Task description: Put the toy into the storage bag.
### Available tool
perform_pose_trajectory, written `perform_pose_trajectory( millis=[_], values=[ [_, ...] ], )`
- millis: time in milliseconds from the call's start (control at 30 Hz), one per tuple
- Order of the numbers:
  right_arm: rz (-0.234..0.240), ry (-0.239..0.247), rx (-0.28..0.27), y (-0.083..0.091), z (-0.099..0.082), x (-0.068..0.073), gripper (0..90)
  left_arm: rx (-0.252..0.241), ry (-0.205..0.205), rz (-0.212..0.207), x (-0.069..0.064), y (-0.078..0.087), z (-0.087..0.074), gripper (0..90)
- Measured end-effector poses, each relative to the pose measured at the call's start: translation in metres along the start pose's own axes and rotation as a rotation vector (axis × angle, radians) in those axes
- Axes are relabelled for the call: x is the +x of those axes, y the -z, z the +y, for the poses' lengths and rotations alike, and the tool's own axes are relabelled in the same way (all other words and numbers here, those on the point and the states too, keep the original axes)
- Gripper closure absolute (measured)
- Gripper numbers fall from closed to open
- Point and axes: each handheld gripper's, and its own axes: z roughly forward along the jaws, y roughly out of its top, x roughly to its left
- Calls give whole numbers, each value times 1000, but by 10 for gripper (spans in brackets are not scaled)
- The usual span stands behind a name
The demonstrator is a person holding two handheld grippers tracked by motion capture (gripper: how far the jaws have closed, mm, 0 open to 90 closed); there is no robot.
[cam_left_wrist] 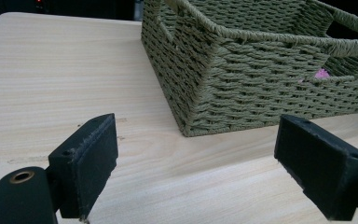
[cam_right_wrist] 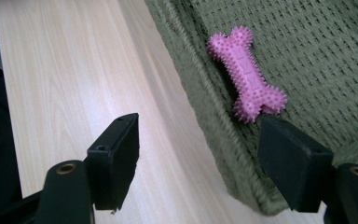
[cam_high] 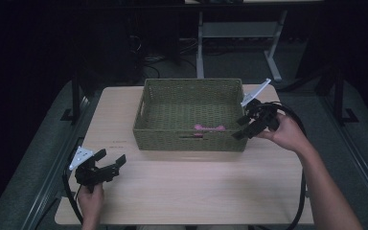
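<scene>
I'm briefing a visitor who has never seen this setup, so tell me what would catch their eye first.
First comes the pink spiked bone-shaped toy, lying on the floor of the green woven basket against its near wall. The basket stands at the far middle of the pale wooden table. The right tongs hang open at the basket's right near corner with nothing between them, while the left tongs stand open over the table's near left part.

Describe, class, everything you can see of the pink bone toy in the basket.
The pink bone toy looks like soft rubber, with knobbly spiked ends and a smoother, faintly embossed middle bar. It lies flat on the floor of the green woven basket, close against the near wall. Nothing grips it: the right gripper sits open at the basket's right end.
</scene>
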Motion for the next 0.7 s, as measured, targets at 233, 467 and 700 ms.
perform_pose_trajectory(
  millis=[233,467,700],
  values=[
    [-11,-11,-16,-1,-21,6,293,4,-3,-1,0,0,0,128],
    [-2,-31,-26,-6,-42,11,291,4,-4,3,0,0,0,128],
    [-3,-40,-33,-5,-51,15,285,9,-7,1,-1,-1,0,128]
  ],
)
